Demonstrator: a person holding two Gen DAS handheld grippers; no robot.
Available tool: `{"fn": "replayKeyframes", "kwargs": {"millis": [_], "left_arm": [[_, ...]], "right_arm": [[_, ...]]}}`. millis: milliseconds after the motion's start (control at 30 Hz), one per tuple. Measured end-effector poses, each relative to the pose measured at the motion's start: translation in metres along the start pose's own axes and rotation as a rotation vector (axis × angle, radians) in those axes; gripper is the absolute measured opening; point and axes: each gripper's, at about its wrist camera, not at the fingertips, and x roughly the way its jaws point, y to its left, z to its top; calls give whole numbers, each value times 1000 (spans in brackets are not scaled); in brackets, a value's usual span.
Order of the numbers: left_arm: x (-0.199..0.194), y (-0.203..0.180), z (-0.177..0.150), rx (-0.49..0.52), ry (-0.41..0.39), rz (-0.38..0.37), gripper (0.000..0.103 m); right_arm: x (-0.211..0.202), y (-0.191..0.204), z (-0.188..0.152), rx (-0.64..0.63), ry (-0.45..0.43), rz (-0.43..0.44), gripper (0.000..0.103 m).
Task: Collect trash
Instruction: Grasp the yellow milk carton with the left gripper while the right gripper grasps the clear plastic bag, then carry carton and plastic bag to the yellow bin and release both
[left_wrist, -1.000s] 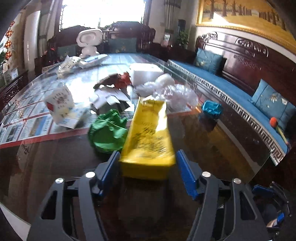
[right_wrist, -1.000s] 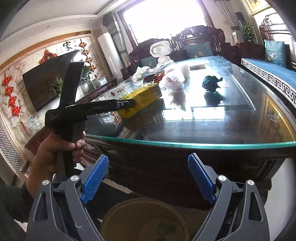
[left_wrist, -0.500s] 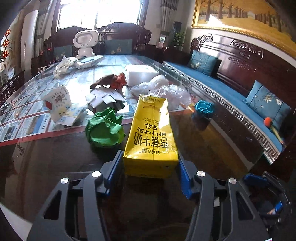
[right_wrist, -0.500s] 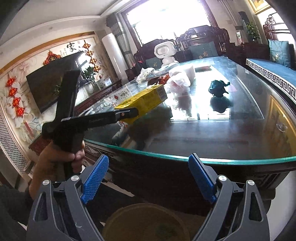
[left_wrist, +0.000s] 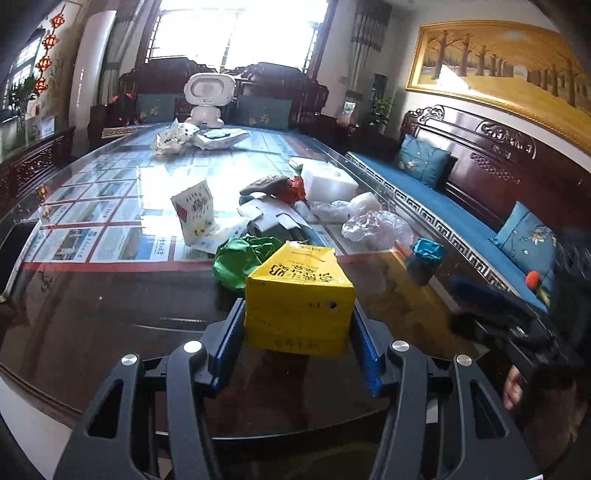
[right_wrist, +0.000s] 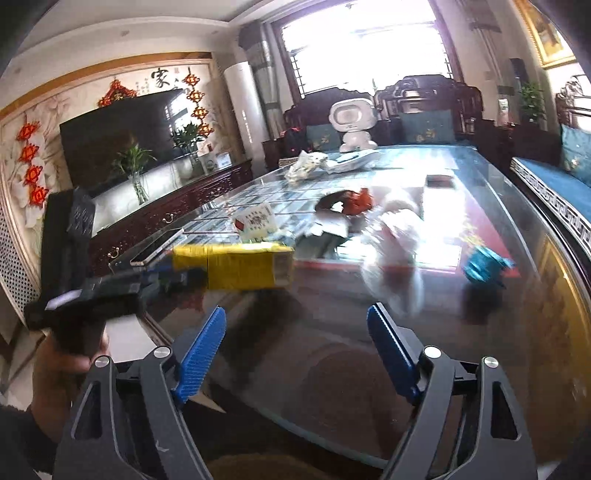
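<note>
Gripping 1 yellow carton (left_wrist: 299, 302), L tongs (left_wrist: 298, 334).

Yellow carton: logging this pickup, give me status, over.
Left gripper shut on yellow carton, carton lifted off the glass table. Right gripper open, empty. Green bag just behind carton, not blocking.

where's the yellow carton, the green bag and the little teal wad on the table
yellow carton (left_wrist: 299, 306): left wrist view, on its near end face between the blue pads.
green bag (left_wrist: 236, 258): left wrist view, on its crumpled middle.
teal wad (right_wrist: 484, 264): right wrist view, on its centre, at the table's right side.
</note>
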Motion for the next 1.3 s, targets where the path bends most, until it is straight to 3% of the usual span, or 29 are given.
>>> {"fn": "replayKeyframes", "kwargs": {"millis": [267, 500, 600, 733, 800, 867, 900, 1067, 1300], "left_arm": [[-19, -1, 0, 40, -40, -72, 53], [-22, 11, 10, -10, -71, -60, 53], [-19, 12, 14, -27, -76, -78, 53], [-17, 8, 18, -14, -76, -87, 53], [-16, 6, 18, -5, -72, -83, 53], [-16, 5, 18, 2, -65, -87, 53], [-17, 5, 17, 5, -63, -90, 53], [-24, 0, 14, 18, -61, -101, 53], [-54, -10, -2, 43, -36, -128, 54]], "right_arm": [[18, 6, 18, -10, -9, -16, 72], [19, -28, 42, -1, -50, -201, 75], [43, -48, 60, 39, 7, -261, 77], [78, -76, 72, 131, 115, -257, 77], [93, -88, 72, 186, 181, -263, 51], [98, -97, 66, 234, 207, -233, 32], [96, -96, 64, 233, 202, -222, 28], [68, -82, 52, 186, 138, -190, 17], [-13, -49, 34, 127, 26, -116, 16]]}}
